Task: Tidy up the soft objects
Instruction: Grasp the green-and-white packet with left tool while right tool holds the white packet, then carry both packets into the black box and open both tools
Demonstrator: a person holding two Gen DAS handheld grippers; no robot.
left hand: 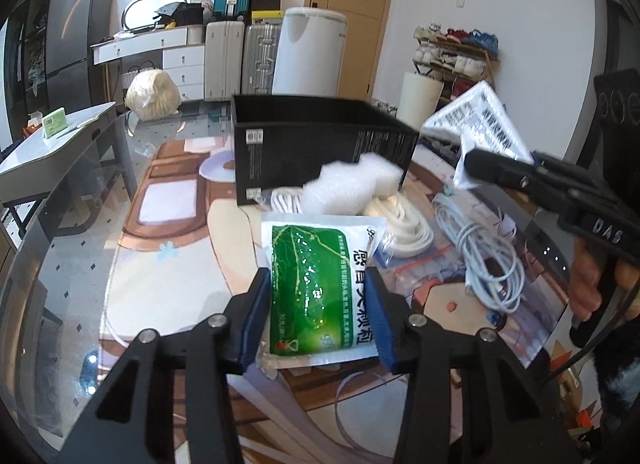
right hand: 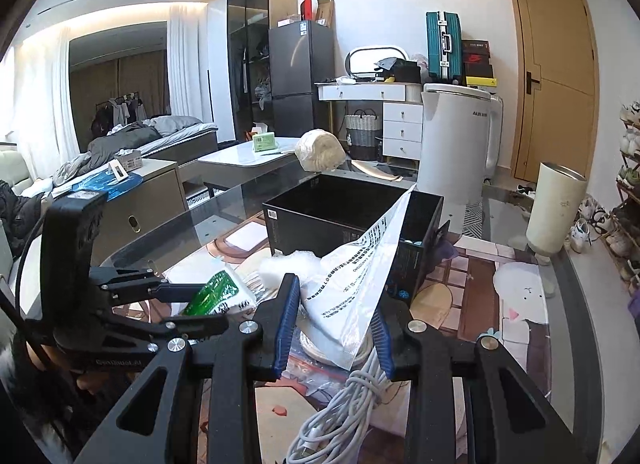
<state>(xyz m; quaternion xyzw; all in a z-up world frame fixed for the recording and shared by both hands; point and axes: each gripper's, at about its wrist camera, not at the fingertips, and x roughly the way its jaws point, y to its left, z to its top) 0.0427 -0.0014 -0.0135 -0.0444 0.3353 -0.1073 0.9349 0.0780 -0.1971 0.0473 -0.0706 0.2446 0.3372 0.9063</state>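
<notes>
My left gripper (left hand: 316, 288) is shut on a green and white packet (left hand: 312, 264), its blue pads pressing on the packet's two long sides. In the right wrist view the same packet (right hand: 218, 290) sits tilted between the left gripper's (right hand: 200, 304) fingers. My right gripper (right hand: 336, 304) is shut on a white printed pouch (right hand: 360, 260), which hangs up in front of the open black box (right hand: 340, 204). From the left wrist view, the right gripper (left hand: 480, 166) holds that pouch (left hand: 480, 120) to the right of the black box (left hand: 320, 136).
On the glass table (left hand: 80, 264) lie a white foam piece (left hand: 348, 188), a coiled white band (left hand: 404, 220), a bundled pale cable (left hand: 480, 256) and clear zip bags (left hand: 416, 276). A cream bundle (left hand: 152, 94) sits at the far edge.
</notes>
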